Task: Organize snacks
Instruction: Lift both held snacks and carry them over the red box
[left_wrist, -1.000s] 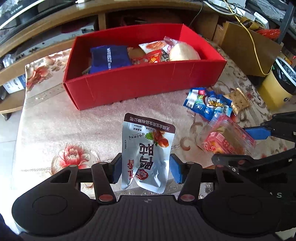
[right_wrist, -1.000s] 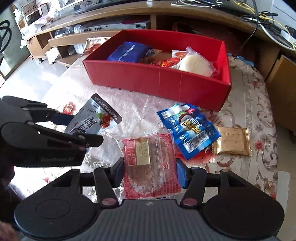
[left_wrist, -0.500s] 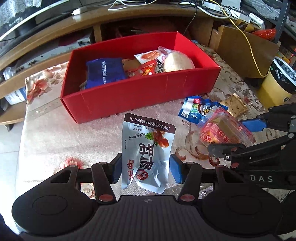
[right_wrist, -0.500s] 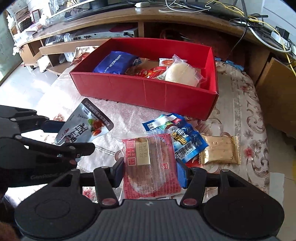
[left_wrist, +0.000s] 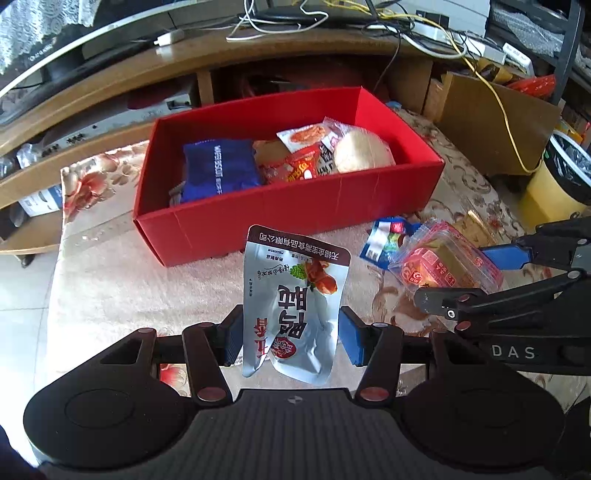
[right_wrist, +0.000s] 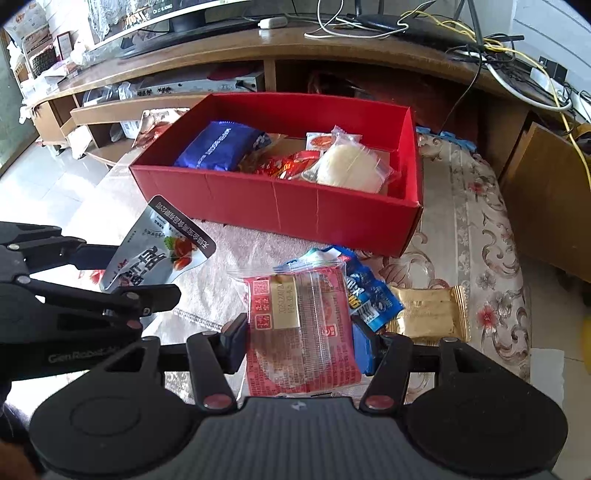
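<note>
My left gripper is shut on a silver snack pouch with dark red trim, held above the table in front of the red box. My right gripper is shut on a red clear-wrapped pastry pack, lifted over the loose snacks. Each gripper shows in the other's view: the right one with its pack, the left one with its pouch. The box holds a blue biscuit bag, a round white bun and small red packets.
A blue packet and a gold wrapped biscuit lie on the floral tablecloth right of the box's front. A wooden TV stand with cables runs behind the table. A cardboard box and a yellow bin stand at the right.
Both grippers have risen with their packs and tilted up a little; the red box now sits lower in both views and more of the TV stand shows. Neither grip has changed.
</note>
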